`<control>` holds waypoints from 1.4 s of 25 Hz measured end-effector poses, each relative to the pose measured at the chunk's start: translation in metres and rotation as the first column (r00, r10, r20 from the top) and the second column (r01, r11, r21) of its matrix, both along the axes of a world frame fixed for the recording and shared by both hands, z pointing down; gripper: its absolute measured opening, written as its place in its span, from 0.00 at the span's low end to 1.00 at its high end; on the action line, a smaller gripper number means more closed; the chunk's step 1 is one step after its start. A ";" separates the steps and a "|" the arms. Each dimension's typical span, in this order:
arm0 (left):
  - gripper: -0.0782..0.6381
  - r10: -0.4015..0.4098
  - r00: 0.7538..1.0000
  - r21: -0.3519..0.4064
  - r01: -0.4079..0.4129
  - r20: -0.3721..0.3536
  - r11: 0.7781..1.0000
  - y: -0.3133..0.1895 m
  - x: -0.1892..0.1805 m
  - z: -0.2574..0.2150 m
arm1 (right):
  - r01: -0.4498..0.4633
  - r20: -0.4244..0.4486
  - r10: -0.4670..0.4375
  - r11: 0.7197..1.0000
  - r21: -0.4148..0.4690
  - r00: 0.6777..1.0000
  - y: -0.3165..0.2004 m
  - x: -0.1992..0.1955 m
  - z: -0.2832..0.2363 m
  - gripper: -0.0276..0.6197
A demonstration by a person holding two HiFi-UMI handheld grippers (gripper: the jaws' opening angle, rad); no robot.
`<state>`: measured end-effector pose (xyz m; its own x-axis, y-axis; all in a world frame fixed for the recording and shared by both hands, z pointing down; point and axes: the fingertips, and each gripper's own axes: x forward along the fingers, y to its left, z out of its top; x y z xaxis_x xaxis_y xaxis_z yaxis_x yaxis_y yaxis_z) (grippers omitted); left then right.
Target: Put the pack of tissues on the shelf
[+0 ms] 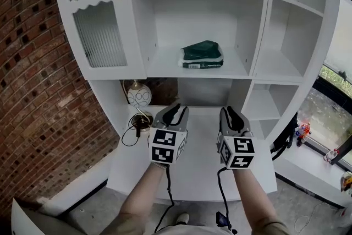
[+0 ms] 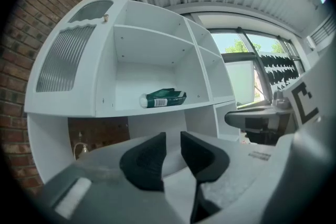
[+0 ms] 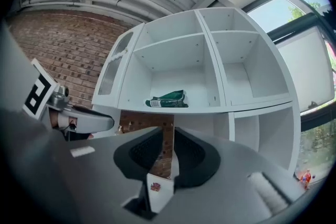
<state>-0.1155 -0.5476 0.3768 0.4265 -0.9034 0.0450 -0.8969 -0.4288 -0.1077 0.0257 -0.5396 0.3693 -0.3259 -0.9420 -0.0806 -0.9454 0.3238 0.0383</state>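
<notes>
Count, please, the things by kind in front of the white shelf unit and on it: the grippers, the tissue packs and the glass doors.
Grippers: 2 (left gripper, right gripper)
Tissue packs: 1 (the green pack of tissues, lying on the middle shelf)
Glass doors: 1 (the ribbed-glass door, upper left)
Total: 4

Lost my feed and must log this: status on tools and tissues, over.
Left tool and right tool empty, jaws slightly apart. Dark green plastic pack of tissues lies on the white shelf board, touched by neither. Nothing in the way.
</notes>
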 end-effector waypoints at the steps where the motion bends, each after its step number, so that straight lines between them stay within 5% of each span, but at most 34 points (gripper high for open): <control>1: 0.25 0.005 1.000 -0.003 -0.005 -0.006 1.000 0.003 0.001 0.004 | 0.004 0.008 -0.004 1.000 0.000 1.000 0.002 0.000 0.003 0.15; 20: 0.12 -0.025 0.995 -0.004 0.025 -0.095 1.000 0.031 0.007 0.033 | 0.026 0.040 -0.026 0.999 -0.018 0.999 0.025 -0.008 0.033 0.05; 29: 0.12 -0.056 0.998 0.043 0.056 -0.014 0.998 0.034 0.009 0.035 | 0.015 0.081 -0.014 1.000 -0.017 0.997 0.030 -0.008 0.037 0.05; 35: 0.12 -0.058 0.998 0.047 0.060 -0.040 0.997 0.031 0.009 0.034 | 0.006 0.074 -0.006 1.000 0.006 0.997 0.030 -0.008 0.032 0.05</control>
